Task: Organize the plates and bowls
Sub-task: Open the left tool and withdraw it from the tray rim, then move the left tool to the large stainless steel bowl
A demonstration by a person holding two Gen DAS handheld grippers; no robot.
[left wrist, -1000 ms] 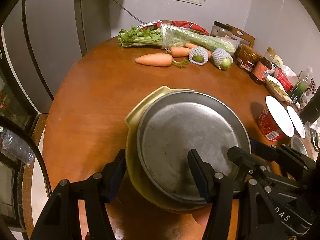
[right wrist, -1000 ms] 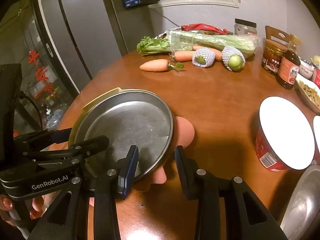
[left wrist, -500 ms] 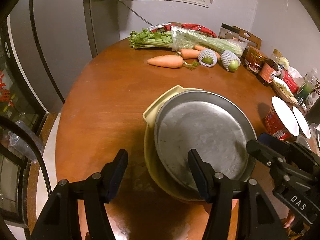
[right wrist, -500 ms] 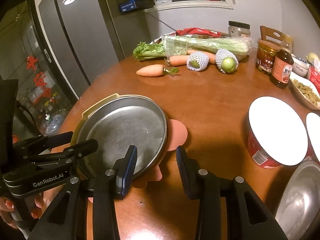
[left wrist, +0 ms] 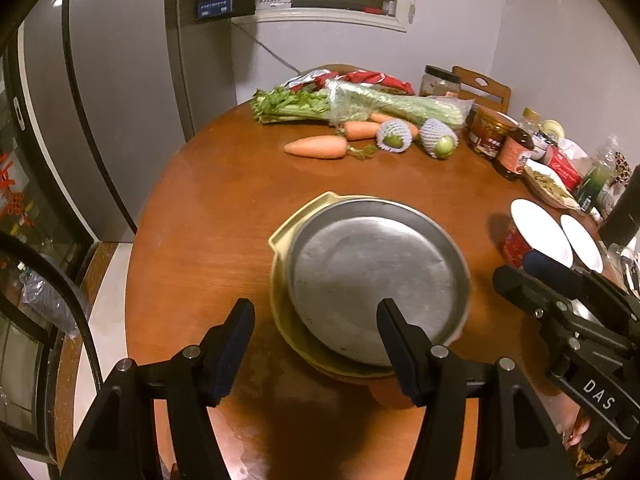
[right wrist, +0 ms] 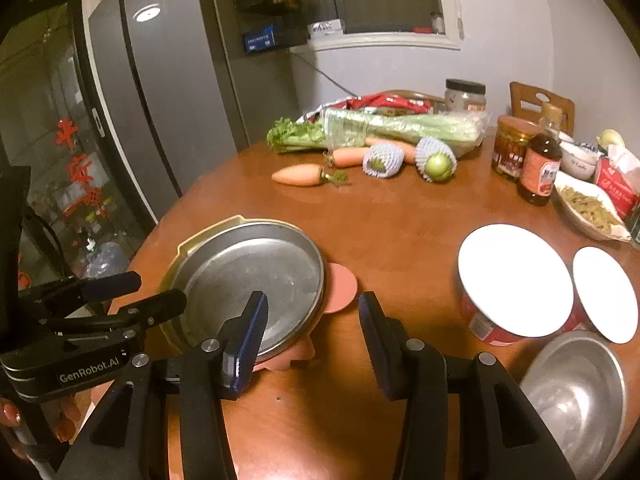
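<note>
The metal plate (left wrist: 376,280) is sitting on top of a yellow dish (left wrist: 280,240), with something pink (right wrist: 340,286) lying underneath the stack, just ahead of both grippers on the tabletop (left wrist: 224,208). The left gripper (left wrist: 316,344) is hovering with its jaws standing wide apart and gripping nothing; the stack's near rim is lying between and just beyond them. The right gripper (right wrist: 310,340) is likewise gaping and empty, its left jaw overlapping the metal plate's near edge in its own view, the pink piece showing in the gap.

Risks, as I judge them:
- The metal plate is sitting off-centre on the yellow dish, overhanging toward the right gripper, so a nudge from either jaw could be sliding it off or tipping it
- The 2 grippers are crowding the same stack; closing in together could be knocking them into each other
- To the right of the right jaws, 2 red cups with white lids (right wrist: 516,280) and a steel bowl (right wrist: 576,396) are standing near; a wide swing that way could be toppling the cups
</note>
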